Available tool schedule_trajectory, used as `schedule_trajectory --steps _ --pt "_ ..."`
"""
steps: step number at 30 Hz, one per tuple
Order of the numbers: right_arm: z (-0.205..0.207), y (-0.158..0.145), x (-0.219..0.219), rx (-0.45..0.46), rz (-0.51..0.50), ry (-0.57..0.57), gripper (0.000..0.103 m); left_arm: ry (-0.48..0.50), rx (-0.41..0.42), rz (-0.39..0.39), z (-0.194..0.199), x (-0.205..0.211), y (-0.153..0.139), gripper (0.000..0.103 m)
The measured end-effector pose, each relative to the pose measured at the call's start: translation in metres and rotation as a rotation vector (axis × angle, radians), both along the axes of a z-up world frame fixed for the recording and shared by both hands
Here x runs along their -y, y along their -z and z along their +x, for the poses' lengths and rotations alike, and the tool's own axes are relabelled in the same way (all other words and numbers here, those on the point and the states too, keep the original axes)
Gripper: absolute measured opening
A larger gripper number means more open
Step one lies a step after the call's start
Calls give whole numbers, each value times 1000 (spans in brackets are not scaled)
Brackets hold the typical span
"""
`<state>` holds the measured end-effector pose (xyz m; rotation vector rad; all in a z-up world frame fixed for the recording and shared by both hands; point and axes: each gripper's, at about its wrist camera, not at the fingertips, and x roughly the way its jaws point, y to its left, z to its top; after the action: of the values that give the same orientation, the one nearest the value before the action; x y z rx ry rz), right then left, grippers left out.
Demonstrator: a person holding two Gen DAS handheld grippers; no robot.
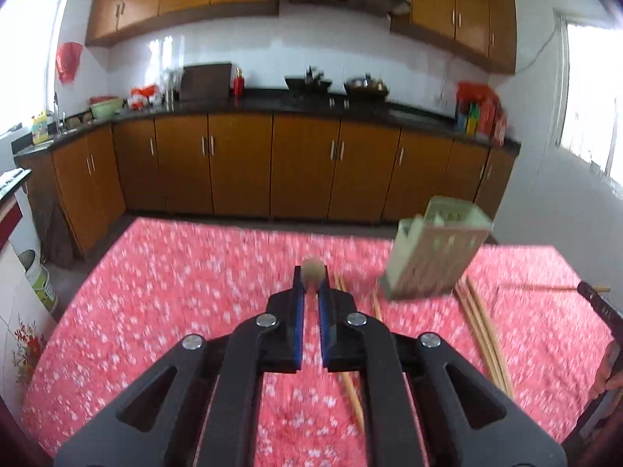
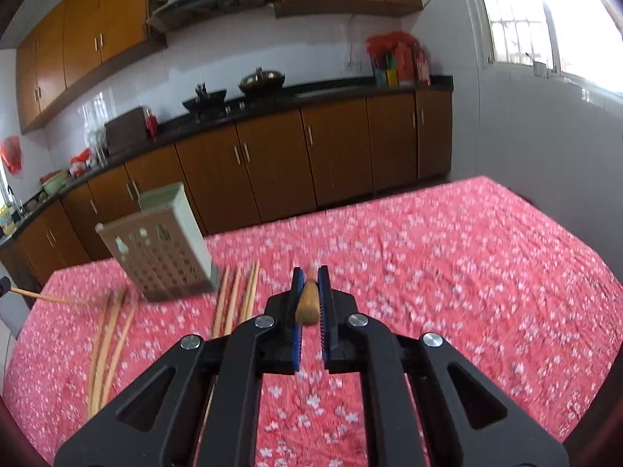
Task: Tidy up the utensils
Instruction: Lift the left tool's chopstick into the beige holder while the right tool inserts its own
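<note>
— What have you got in your left gripper (image 1: 310, 292)?

— A wooden stick (image 1: 312, 267), seen end-on as a blurred round tip. My fingers (image 1: 298, 303) are clamped on it, with only a narrow gap between the blue pads.

— And the right gripper (image 2: 310, 290)?

— It grips a chopstick (image 2: 307, 300) too; the rounded wooden end pokes back between the pads, and the rest runs forward and thins out of sight.

— Where's the holder?

— The pale green utensil holder (image 2: 159, 243) stands on the red flowered tablecloth (image 2: 447, 257), ahead and to the left from my right wrist, ahead and to the right (image 1: 432, 253) from my left. It looks tilted, though the fisheye may be doing that. Its side is full of small square holes.

— And the loose chopsticks?

— They lie flat on the cloth around the holder's foot: one bunch (image 2: 237, 297) just beside its right corner, another bunch (image 2: 107, 334) further left. From the left wrist, a bunch (image 1: 483, 330) runs toward me past the holder, and a single one (image 1: 352, 393) passes under my fingers.

— Any writing to read?

— None I can make out. A yellow bottle (image 1: 39, 128) by the sink has a label, but it's too blurred.
</note>
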<state>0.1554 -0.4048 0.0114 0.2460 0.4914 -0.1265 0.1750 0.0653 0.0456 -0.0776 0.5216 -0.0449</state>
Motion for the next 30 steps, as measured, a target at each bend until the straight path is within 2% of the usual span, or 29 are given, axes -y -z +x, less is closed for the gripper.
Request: schedule_trajectory --steps 6,11,14,19,21,24,27,30 --pt "6 -24 -1 59 -46 18 8 -27 33 -1 12 -3 -22 8" --pt "17 -42 -1 83 -55 22 8 -38 48 29 21 0 -32 7" --pt "22 -70 0 140 -30 6 8 -38 74 28 25 2 -46 7" --pt "24 -133 -7 297 28 -56 8 -3 192 -23 28 18 -95 7" --pt "25 -148 -15 337 35 -91 8 10 242 -61 27 25 -114 7" --pt "33 -159 -32 359 35 -152 8 37 313 -115 28 40 -134 7" --pt "42 -156 -46 350 21 -200 8 69 361 -132 33 59 -141 7" --pt "55 -148 -59 325 5 -230 8 99 347 -135 47 78 -135 7"
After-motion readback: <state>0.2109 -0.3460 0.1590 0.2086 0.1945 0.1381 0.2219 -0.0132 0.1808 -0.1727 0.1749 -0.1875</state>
